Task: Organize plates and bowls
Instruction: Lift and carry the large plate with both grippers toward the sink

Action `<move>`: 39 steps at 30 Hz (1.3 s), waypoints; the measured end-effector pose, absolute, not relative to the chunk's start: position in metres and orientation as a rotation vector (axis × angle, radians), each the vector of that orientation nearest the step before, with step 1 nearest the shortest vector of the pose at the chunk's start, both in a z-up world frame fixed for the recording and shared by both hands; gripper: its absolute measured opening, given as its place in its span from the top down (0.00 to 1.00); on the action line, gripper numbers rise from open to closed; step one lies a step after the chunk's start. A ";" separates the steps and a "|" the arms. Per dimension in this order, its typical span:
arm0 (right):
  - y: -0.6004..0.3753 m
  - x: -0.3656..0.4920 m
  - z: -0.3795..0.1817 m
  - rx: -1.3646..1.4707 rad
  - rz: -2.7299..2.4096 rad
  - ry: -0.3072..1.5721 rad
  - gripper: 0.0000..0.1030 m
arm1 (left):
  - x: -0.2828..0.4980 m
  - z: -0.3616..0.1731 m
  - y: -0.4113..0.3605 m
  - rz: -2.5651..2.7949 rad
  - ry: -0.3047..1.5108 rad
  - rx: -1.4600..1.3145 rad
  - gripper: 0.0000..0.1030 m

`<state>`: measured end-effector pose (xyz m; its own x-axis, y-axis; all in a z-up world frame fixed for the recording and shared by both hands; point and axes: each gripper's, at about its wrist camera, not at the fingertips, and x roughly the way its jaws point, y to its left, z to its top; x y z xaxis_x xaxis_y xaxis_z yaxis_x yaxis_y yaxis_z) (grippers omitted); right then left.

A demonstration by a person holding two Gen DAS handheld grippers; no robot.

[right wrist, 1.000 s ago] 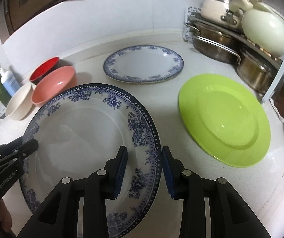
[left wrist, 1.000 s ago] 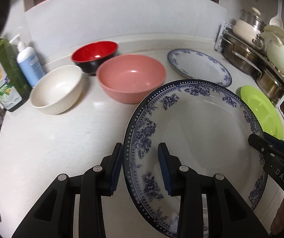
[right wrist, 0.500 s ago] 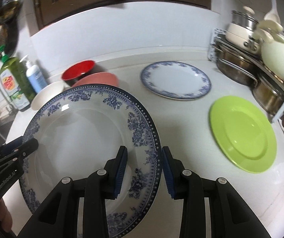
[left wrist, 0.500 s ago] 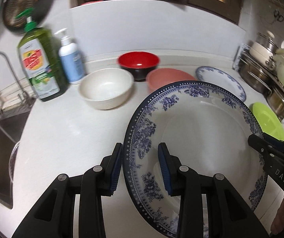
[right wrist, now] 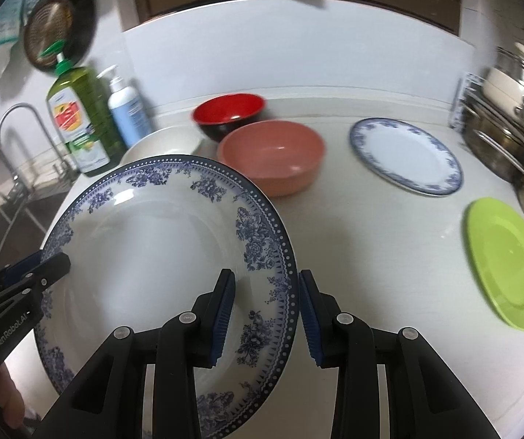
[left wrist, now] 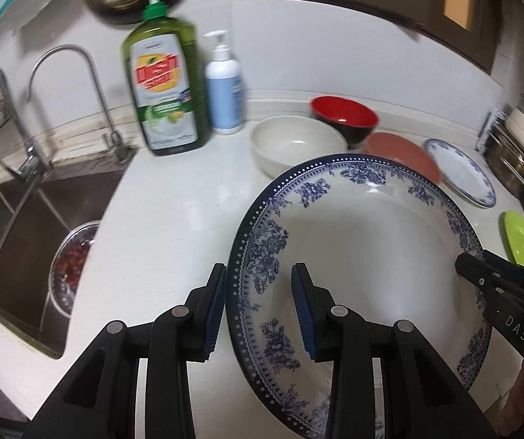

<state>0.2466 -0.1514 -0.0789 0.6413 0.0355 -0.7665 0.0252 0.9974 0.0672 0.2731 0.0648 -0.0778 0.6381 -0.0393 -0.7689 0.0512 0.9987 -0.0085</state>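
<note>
Big blue-floral plate (left wrist: pixel 368 241) aloft above the white counter (left wrist: pixel 174 226), face up and tilted, left gripper (left wrist: pixel 258 307) clamped on its left rim, right gripper (right wrist: pixel 265 311) pinching the opposite rim, pink bowl (right wrist: pixel 273 157), cream bowl (left wrist: pixel 295 142), red bowl (right wrist: pixel 229 109) behind, green plate (right wrist: pixel 503 267) far right.
</note>
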 end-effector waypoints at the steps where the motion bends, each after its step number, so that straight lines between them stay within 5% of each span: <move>1: -0.146 0.246 -0.080 0.073 0.015 0.876 0.65 | 0.273 -0.078 0.069 -0.046 0.880 0.012 0.65; 39: -0.064 0.273 -0.143 0.023 0.094 1.048 0.65 | 0.287 -0.146 0.138 0.032 1.029 -0.013 0.65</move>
<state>0.2729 -0.0639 -0.1428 0.4960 0.0882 -0.8639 -0.0667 0.9958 0.0634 0.2873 0.1384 -0.1461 0.5148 0.0208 -0.8570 -0.0330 0.9994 0.0044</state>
